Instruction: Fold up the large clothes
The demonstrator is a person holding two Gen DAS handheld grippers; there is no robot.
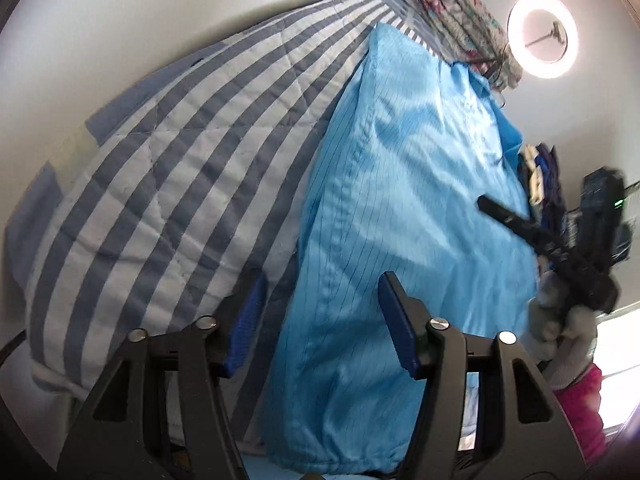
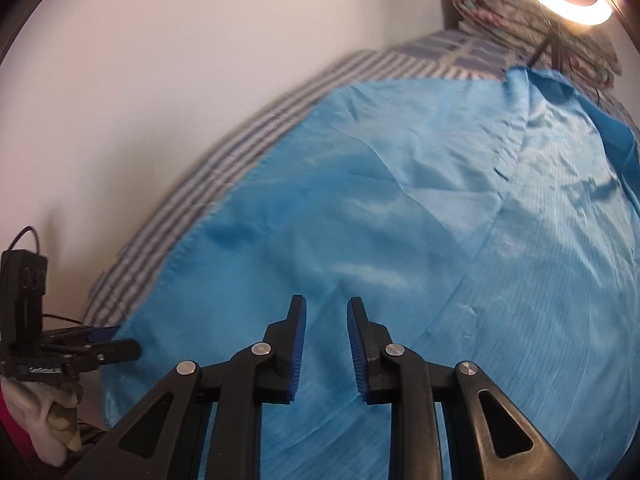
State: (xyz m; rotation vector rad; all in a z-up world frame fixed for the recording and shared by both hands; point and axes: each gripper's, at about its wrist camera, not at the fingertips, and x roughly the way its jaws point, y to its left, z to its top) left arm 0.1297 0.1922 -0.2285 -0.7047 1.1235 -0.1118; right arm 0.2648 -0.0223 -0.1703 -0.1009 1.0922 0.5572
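Note:
A large light-blue pinstriped garment point(image 1: 400, 180) lies spread along a blue-and-white striped quilt point(image 1: 180, 160) on a bed. My left gripper point(image 1: 322, 280) hangs open over the garment's near left edge; its blue pads point(image 1: 400, 328) do not press on the cloth. At the right of this view, my right gripper point(image 1: 492, 208) is over the garment's far side. In the right wrist view, the right gripper point(image 2: 326, 300) stands open with a narrow gap just above the garment point(image 2: 400, 220). The left gripper point(image 2: 128, 344) is at the cloth's left edge.
A white wall runs behind the striped quilt point(image 2: 180, 208). A folded floral blanket point(image 1: 456, 12) and a lit ring light point(image 1: 514, 36) stand at the bed's far end. Folded clothes point(image 1: 540, 176) are stacked beside the garment. A gloved hand point(image 1: 560, 320) with a pink sleeve point(image 1: 584, 412) holds the right gripper.

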